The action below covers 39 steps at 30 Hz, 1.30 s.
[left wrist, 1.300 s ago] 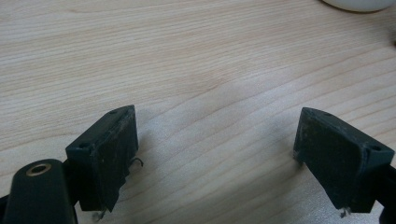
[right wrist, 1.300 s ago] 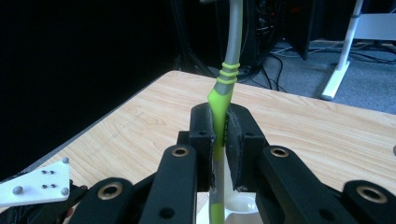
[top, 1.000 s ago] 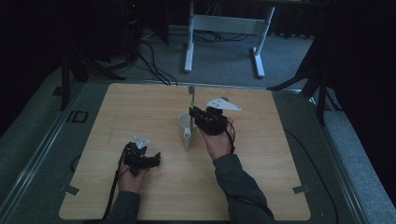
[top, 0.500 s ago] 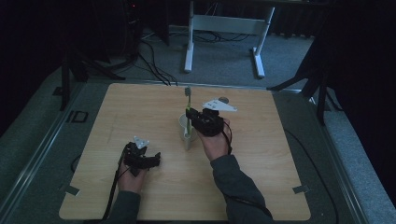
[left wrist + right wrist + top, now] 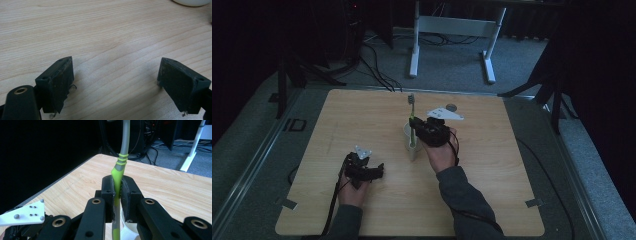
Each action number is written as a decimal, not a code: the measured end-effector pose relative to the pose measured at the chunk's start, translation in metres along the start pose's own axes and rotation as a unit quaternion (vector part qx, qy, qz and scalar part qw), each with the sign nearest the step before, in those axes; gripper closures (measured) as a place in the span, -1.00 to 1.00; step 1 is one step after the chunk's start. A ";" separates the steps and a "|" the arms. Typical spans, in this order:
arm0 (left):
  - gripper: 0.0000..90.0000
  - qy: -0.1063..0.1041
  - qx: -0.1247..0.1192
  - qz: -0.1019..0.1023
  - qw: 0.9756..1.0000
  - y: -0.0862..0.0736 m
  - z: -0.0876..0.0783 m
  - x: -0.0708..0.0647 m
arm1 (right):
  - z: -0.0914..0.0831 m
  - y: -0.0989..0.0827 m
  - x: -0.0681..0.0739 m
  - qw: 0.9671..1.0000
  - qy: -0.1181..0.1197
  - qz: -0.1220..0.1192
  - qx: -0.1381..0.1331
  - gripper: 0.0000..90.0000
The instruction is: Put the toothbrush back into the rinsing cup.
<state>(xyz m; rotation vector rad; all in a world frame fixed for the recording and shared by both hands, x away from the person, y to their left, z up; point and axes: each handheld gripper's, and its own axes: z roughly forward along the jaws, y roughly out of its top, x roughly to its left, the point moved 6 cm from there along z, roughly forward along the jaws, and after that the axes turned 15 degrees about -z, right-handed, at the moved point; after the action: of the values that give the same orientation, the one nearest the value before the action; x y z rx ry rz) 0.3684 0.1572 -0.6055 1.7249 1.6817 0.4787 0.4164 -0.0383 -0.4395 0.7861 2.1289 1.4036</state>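
While upright, toothbrush point(image 5: 119, 170) sits clamped within right gripper point(image 5: 118, 192).

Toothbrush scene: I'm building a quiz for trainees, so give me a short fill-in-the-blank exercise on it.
1. The right gripper is shut on the ____.
2. The toothbrush stands with its lower end in a white ____.
3. The left gripper has its jaws ____.
4. The cup stands on a ____ table.

Missing words: toothbrush; cup; open; wooden
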 end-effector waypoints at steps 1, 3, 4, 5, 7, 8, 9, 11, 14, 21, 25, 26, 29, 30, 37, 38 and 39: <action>-0.68 0.000 0.000 0.000 1.000 0.000 0.000 0.000 | 0.000 0.000 0.001 1.000 0.001 -0.001 0.000 0.80; -0.68 0.000 0.000 0.000 1.000 0.000 0.000 0.000 | 0.000 -0.001 0.002 1.000 0.003 -0.003 0.001 0.80; -0.68 0.000 0.000 0.000 1.000 0.000 0.000 0.000 | 0.001 -0.002 0.002 1.000 0.003 -0.005 0.001 0.80; -0.68 0.000 0.001 0.000 1.000 0.000 0.000 0.000 | 0.001 -0.003 0.002 1.000 0.003 -0.005 0.001 0.80; -0.68 0.000 0.001 0.000 1.000 0.000 0.000 0.000 | 0.002 -0.004 0.003 1.000 0.005 -0.006 0.003 0.80; -0.68 0.000 0.000 0.000 1.000 0.000 0.000 0.000 | 0.002 -0.004 0.003 1.000 0.005 -0.005 0.004 0.80; -0.68 0.000 0.000 0.000 1.000 0.000 0.000 0.000 | 0.002 -0.005 0.003 1.000 0.005 -0.006 0.004 0.80; -0.69 0.000 0.000 0.000 1.000 0.000 0.000 0.000 | 0.002 -0.005 0.003 1.000 0.005 -0.005 0.004 0.80; -0.69 0.000 0.000 0.000 1.000 0.000 0.000 0.000 | 0.003 -0.006 0.003 1.000 0.007 -0.006 0.005 0.80; -0.68 0.000 0.000 0.000 1.000 0.000 0.000 0.000 | 0.005 -0.009 0.004 1.000 0.009 -0.009 0.010 0.80; -0.69 0.000 0.000 0.000 1.000 0.000 0.000 0.000 | 0.005 -0.011 0.004 1.000 0.011 -0.009 0.012 0.80; -0.69 0.000 0.000 0.000 1.000 0.000 0.000 0.000 | 0.005 -0.012 0.004 1.000 0.011 -0.010 0.013 0.80; -0.68 0.000 0.000 0.000 1.000 0.000 0.000 0.000 | 0.005 -0.012 0.004 1.000 0.011 -0.010 0.013 0.80; -0.69 0.000 0.000 0.000 1.000 0.000 0.000 0.000 | 0.005 -0.013 0.004 1.000 0.011 -0.010 0.013 0.80; -0.68 0.000 0.000 0.000 1.000 0.000 0.000 0.000 | 0.006 -0.015 0.004 1.000 0.013 -0.010 0.016 0.80; -0.68 0.000 0.000 0.000 1.000 0.000 0.000 0.000 | 0.006 -0.016 0.004 1.000 0.013 -0.010 0.016 0.80; -0.68 0.000 0.000 0.000 1.000 0.000 0.000 0.000 | 0.006 -0.016 0.004 1.000 0.012 -0.011 0.016 0.80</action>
<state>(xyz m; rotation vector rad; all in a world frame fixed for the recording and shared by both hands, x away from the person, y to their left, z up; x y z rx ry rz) 0.3684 0.1572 -0.6055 1.7242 1.6817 0.4791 0.4140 -0.0371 -0.4569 0.7597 2.1775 1.3779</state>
